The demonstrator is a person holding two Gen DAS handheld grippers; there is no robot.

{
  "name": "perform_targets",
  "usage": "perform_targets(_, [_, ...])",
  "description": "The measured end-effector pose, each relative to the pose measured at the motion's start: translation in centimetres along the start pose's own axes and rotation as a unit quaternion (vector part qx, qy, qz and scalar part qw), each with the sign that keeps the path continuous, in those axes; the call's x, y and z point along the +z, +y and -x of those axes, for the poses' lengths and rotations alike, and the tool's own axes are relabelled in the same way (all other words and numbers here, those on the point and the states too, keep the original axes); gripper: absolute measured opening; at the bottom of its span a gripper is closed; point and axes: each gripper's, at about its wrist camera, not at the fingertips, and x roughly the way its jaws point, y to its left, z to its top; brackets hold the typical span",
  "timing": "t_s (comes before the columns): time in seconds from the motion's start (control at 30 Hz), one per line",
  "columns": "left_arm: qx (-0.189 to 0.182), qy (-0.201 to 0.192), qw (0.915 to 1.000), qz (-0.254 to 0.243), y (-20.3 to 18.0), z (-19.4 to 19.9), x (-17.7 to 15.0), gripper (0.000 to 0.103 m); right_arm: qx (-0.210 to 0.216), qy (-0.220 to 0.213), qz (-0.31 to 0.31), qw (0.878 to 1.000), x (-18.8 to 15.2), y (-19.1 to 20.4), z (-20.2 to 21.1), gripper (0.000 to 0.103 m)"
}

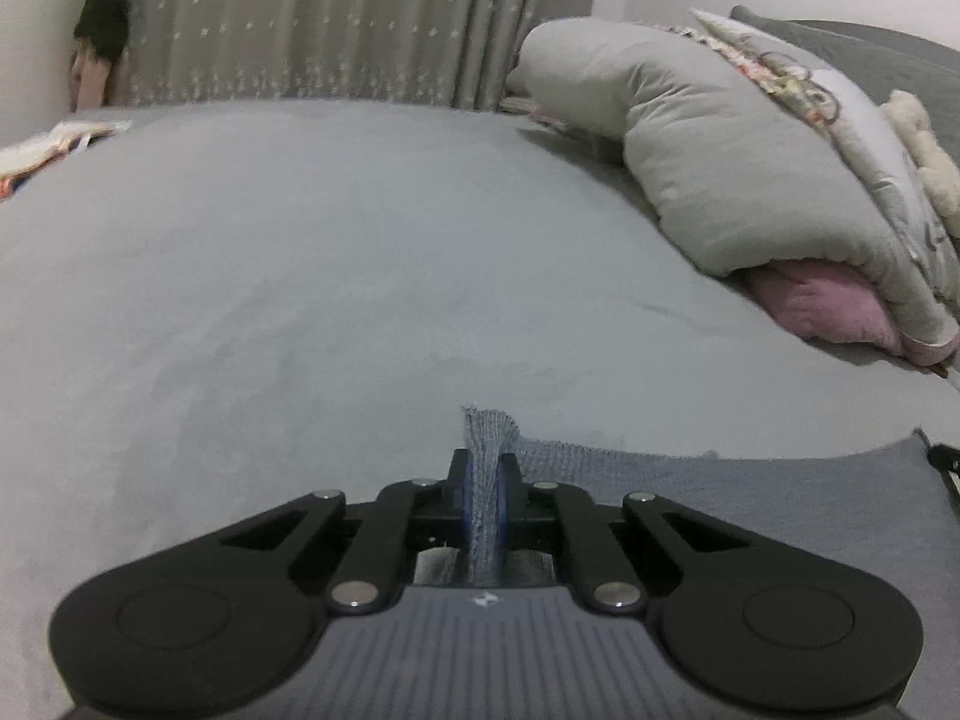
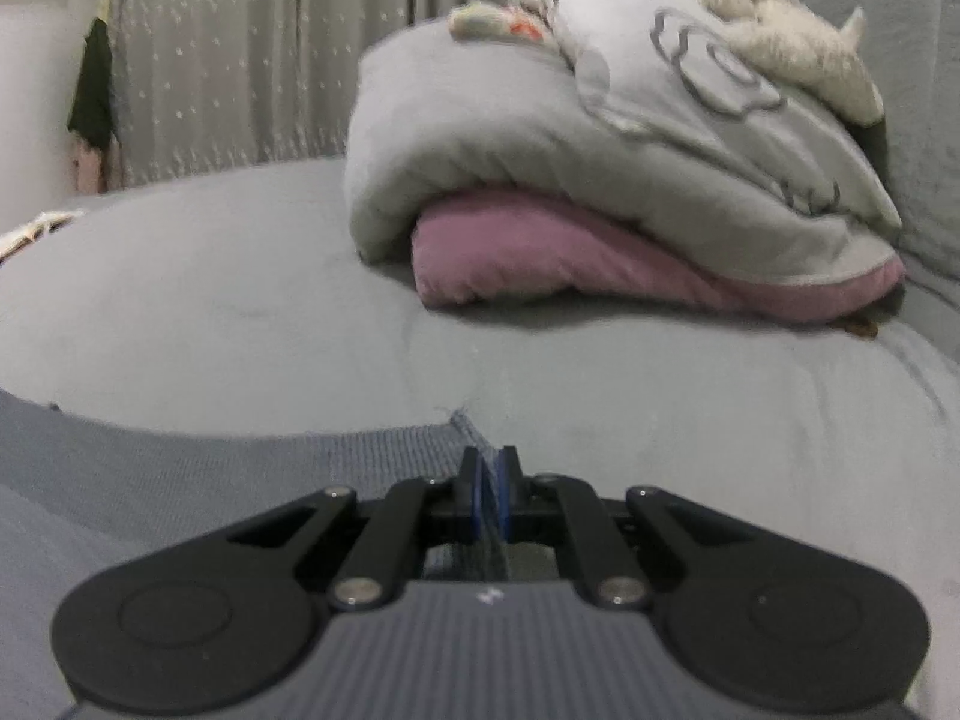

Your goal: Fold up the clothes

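Two hand-held grippers were clamped on the same grey-blue knit garment (image 1: 720, 492), one at each end of its upper edge. The left hand-held gripper (image 1: 485, 483) had its jaws closed tight on a bunched corner of the cloth, a small tuft of which stood up past the fingertips. The right hand-held gripper (image 2: 487, 480) likewise pinched a corner between its blue pads (image 2: 476, 501), with the fabric (image 2: 210, 468) running away to its left. Between the two grips the garment's edge sagged in a shallow curve, and the rest of it lay below, spread low over the near part of the bed (image 1: 300, 276).

The bed was covered in a smooth grey sheet. Further back on it, to the right, sat a folded grey quilt (image 2: 510, 138) piled on a pink cushion (image 2: 540, 252), with a cream plush toy (image 2: 786, 36) resting on top. A patterned grey curtain (image 1: 336, 18) hung behind the bed, and a dark garment (image 2: 91, 87) hung beside it by the wall.
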Motion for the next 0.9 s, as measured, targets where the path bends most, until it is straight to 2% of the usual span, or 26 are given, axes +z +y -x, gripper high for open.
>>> perform_targets(0.1, [0.007, -0.003, 1.0, -0.005, -0.3, -0.1, -0.1, 0.006, -0.004, -0.004, -0.01, 1.0, 0.1, -0.3, 0.9, 0.005])
perform_targets(0.2, [0.018, -0.002, 0.9988, 0.046, 0.9, -0.1, 0.5, 0.007, -0.008, -0.007, -0.02, 1.0, 0.1, -0.5, 1.7, 0.006])
perform_targets(0.33, [0.09, 0.01, 0.9957, 0.02, 1.0, 0.4, 0.7, 0.007, -0.013, -0.012, -0.034, 0.999, 0.2, -0.9, 2.8, 0.01])
perform_targets(0.4, [0.076, 0.011, 0.9965, 0.033, 1.7, 1.6, 0.7, 0.015, -0.016, -0.014, -0.041, 0.999, 0.3, -1.1, 3.4, 0.017])
perform_targets(0.43, [0.073, 0.009, 0.9966, 0.037, 1.8, 2.0, 0.7, 0.024, -0.017, -0.015, -0.044, 0.999, 0.3, -1.2, 3.7, 0.023])
perform_targets(0.53, [0.057, -0.006, 0.9958, 0.071, 3.0, 6.6, -0.4, 0.043, -0.021, -0.019, -0.054, 0.998, 0.4, -1.5, 4.5, 0.035])
perform_targets(0.57, [0.053, -0.006, 0.9956, 0.077, 3.2, 7.9, -1.1, 0.047, -0.011, -0.015, -0.076, 0.997, 0.4, -0.4, 4.8, 0.037])
perform_targets(0.67, [0.031, 0.009, 0.9967, 0.075, 2.9, 11.0, -3.9, 0.047, 0.028, 0.015, -0.128, 0.991, -0.7, -1.3, 6.4, 0.038])
perform_targets(0.83, [-0.009, 0.04, 0.9952, 0.089, 2.7, 15.7, -9.8, 0.047, 0.039, 0.041, -0.152, 0.987, -2.8, -2.4, 9.3, 0.041])
perform_targets(0.9, [-0.013, 0.043, 0.9945, 0.095, 2.8, 16.6, -10.8, 0.047, 0.047, 0.052, -0.165, 0.984, -3.8, -2.7, 10.6, 0.042])
